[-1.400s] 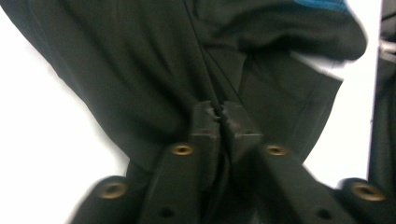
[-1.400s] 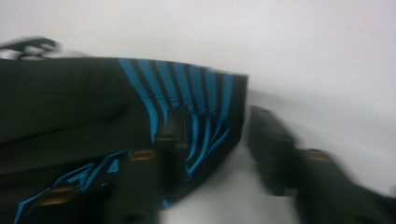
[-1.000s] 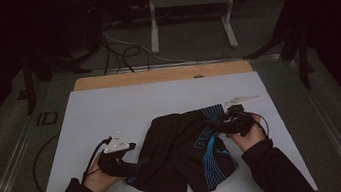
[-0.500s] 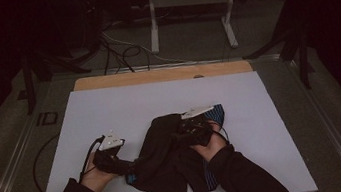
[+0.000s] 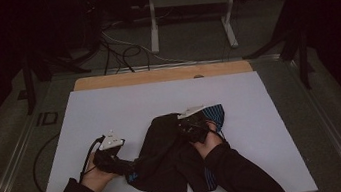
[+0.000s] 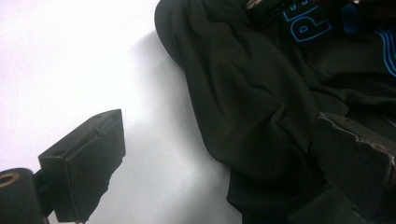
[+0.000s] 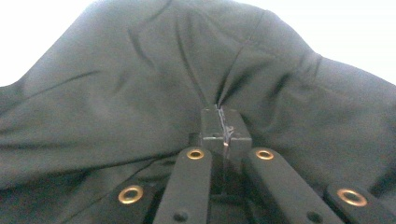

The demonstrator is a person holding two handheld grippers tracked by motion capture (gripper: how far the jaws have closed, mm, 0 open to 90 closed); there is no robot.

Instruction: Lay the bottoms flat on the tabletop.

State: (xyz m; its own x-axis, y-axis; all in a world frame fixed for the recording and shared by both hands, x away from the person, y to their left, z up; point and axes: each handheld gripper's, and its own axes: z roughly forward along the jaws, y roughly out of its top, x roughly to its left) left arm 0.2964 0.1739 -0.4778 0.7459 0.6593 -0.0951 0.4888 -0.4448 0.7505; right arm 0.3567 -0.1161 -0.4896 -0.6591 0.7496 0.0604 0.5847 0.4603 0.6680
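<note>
A black garment (image 5: 165, 160) with blue stripes and blue lettering lies bunched on the white table (image 5: 129, 107). My right gripper (image 5: 189, 125) sits over the garment's upper middle. Its jaws have just closed, and in the right gripper view the gripper (image 7: 223, 123) is shut on a pinched fold of the black cloth (image 7: 140, 70). My left gripper (image 5: 123, 164) rests at the garment's left edge. Its jaws have just been opening and it (image 6: 219, 135) now stands open, with the cloth's edge (image 6: 261, 93) lying loose between the jaws, nearer the right one.
A wooden strip (image 5: 160, 75) runs along the table's far edge. Beyond it, on the dark floor, stand a metal frame (image 5: 185, 3) and loose cables (image 5: 116, 48). Bare white table surrounds the garment at left, right and behind.
My right gripper moved left, carrying the garment's right side over toward the middle, and its jaws shut on the fold. The left gripper stayed put and its jaws opened.
</note>
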